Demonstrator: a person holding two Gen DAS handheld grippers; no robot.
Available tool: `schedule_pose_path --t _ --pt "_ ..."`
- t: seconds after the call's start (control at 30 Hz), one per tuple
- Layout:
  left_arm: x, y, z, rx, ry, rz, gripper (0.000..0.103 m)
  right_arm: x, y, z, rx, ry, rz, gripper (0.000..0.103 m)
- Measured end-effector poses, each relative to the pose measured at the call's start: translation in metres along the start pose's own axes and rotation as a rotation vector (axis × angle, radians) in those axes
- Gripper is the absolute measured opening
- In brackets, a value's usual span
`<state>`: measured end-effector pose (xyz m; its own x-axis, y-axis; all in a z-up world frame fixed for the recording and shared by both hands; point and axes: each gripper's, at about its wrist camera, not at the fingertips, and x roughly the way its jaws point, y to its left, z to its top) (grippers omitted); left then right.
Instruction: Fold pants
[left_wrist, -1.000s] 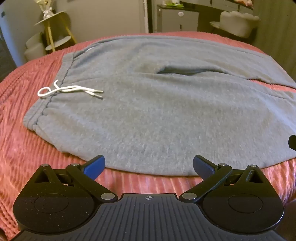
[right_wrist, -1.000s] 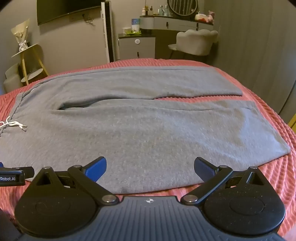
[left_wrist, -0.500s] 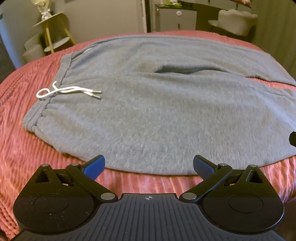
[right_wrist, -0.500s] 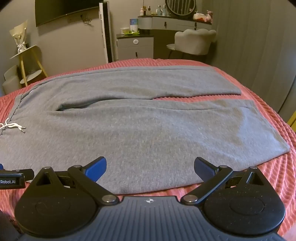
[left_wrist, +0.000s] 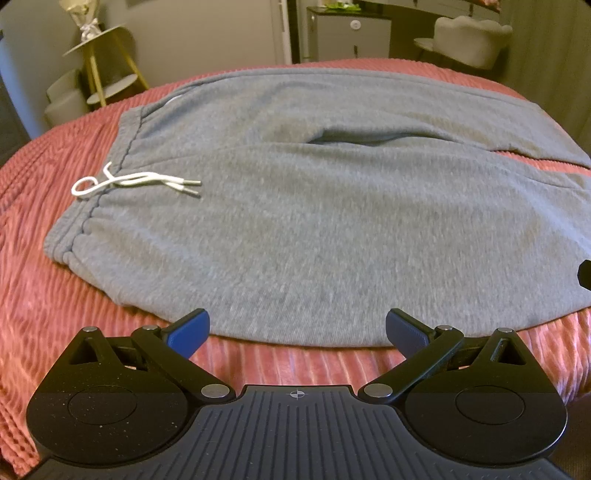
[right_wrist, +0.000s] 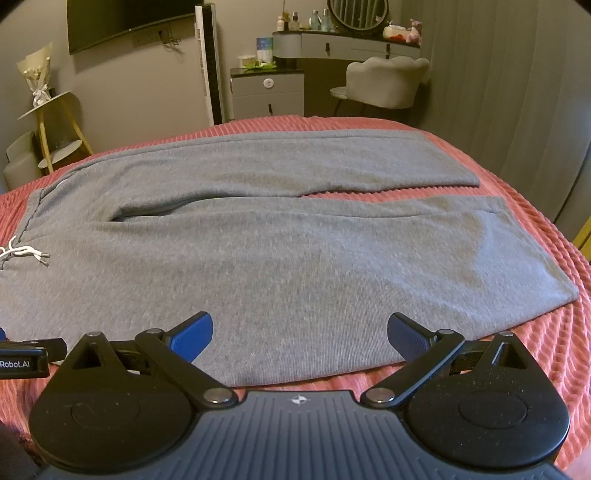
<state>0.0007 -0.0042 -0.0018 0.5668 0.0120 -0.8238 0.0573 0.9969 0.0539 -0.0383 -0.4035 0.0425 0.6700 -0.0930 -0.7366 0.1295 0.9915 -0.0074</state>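
Grey pants lie flat on the bed (white drawstring on top) — both hand-held grippers, left and right, are spread wide at the near hem, nothing blocking them.

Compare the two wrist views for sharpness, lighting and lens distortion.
Left wrist view: the grey sweatpants and pink bedspread look smeared with blur. Right wrist view: sharper, knit texture visible. Both views: dim warm indoor light, soft shadows, no glare, and fisheye bending that bulges the bed and darkens the corners.
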Motion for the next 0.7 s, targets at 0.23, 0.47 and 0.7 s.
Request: schedule_pose_path --t 0.23,0.47,0.7 --pt "0.0016 0.0011 -0.0007 0.005 0.005 0.003 0.103 0.0003 -0.0011 -0.0011 0.005 -0.006 0.001 0.101" --pt "0.0024 0.0006 -0.0019 0.010 0.009 0.005 0.103 0.0006 -0.0015 -0.0024 0.007 -0.007 -0.001 0.101" --pt "0.0029 0.0002 -0.0024 0.013 0.012 0.008 0.103 0.0015 -0.0033 -0.0045 0.011 -0.010 -0.010 0.101"
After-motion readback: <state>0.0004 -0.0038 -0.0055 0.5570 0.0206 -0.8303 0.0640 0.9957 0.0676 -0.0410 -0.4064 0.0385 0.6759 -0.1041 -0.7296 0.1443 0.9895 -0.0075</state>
